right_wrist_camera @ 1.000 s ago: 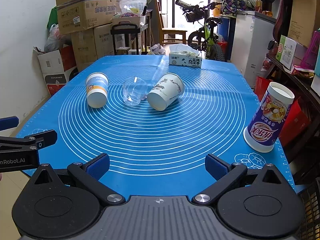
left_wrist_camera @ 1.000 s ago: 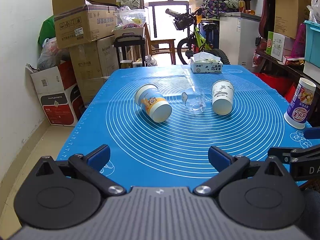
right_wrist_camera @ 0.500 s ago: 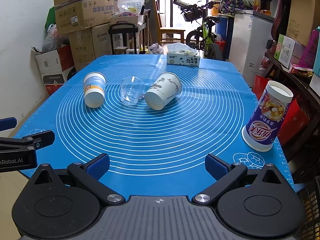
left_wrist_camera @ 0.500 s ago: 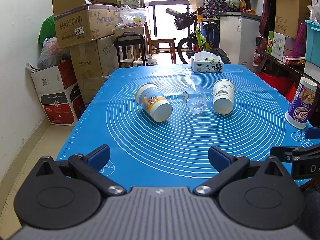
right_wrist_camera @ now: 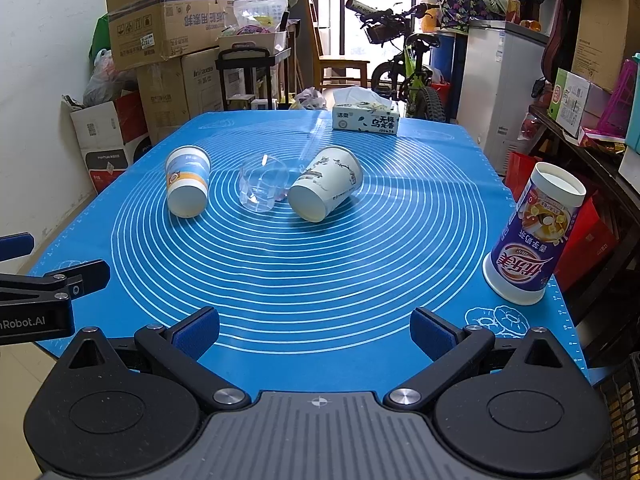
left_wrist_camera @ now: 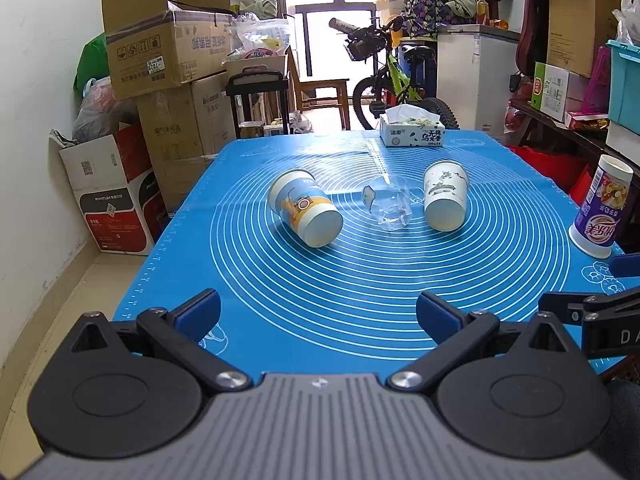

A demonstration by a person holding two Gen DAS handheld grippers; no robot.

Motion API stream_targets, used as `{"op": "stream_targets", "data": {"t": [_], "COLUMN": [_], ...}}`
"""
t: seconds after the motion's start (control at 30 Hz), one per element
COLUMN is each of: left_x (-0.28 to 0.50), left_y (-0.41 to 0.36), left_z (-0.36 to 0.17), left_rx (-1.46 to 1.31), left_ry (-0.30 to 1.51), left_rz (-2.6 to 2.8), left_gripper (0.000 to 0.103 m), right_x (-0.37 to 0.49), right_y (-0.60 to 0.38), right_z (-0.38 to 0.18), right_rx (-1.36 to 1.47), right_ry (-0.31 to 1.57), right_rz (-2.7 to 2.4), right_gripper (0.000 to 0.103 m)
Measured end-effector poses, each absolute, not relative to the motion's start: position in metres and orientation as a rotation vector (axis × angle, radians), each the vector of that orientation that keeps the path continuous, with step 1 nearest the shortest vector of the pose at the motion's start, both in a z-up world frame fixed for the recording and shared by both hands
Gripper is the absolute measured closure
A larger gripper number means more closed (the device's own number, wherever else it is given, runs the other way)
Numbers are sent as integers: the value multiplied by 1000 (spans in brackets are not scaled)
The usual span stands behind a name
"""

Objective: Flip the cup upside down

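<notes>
Three cups lie on their sides on the blue mat (left_wrist_camera: 360, 280): a blue-and-orange paper cup (left_wrist_camera: 304, 213) (right_wrist_camera: 188, 186), a clear plastic cup (left_wrist_camera: 387, 207) (right_wrist_camera: 262, 188) and a white paper cup with ink drawings (left_wrist_camera: 445, 195) (right_wrist_camera: 326, 189). A purple milk-tea cup (left_wrist_camera: 602, 211) (right_wrist_camera: 534, 234) stands upside down at the mat's right edge. My left gripper (left_wrist_camera: 318, 314) is open and empty at the near edge. My right gripper (right_wrist_camera: 314, 330) is open and empty too, to the right of the left one.
A tissue box (left_wrist_camera: 412, 131) (right_wrist_camera: 366, 117) sits at the mat's far edge. Cardboard boxes (left_wrist_camera: 160, 60) are stacked by the left wall. A bicycle (left_wrist_camera: 392, 80) and a white cabinet (left_wrist_camera: 476, 76) stand behind the table. Shelves with boxes (right_wrist_camera: 576, 96) line the right side.
Both grippers have drifted slightly; the view shifts a little. The cups have not moved and both grippers stay open.
</notes>
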State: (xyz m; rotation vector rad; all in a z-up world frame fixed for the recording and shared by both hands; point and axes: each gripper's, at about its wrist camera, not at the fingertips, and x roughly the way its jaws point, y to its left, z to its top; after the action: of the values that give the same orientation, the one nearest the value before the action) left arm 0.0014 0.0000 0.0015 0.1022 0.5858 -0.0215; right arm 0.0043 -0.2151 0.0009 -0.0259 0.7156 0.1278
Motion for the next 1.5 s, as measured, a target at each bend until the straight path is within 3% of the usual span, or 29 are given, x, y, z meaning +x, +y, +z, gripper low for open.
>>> {"op": "stream_targets", "data": {"t": [0.37, 0.77, 1.27, 1.37, 1.5], "left_x": [24, 108, 206, 212, 221], "left_y": [4, 11, 19, 14, 17], "left_z": [2, 1, -47, -52, -56], "left_rx": [95, 46, -14, 19, -23], "left_ry": [581, 595, 736, 753, 811], "left_rz": [-13, 2, 61, 31, -8], "left_gripper": [1, 1, 2, 18, 33], "right_x": [20, 76, 133, 135, 136], "right_y": [-225, -240, -244, -243, -246], "right_z": [-1, 0, -15, -20, -26], "right_rx": [22, 73, 73, 64, 78], "right_ry": [691, 642, 642, 650, 667], "right_rz": [103, -5, -60, -66, -74], "right_gripper": [0, 0, 0, 0, 0]}}
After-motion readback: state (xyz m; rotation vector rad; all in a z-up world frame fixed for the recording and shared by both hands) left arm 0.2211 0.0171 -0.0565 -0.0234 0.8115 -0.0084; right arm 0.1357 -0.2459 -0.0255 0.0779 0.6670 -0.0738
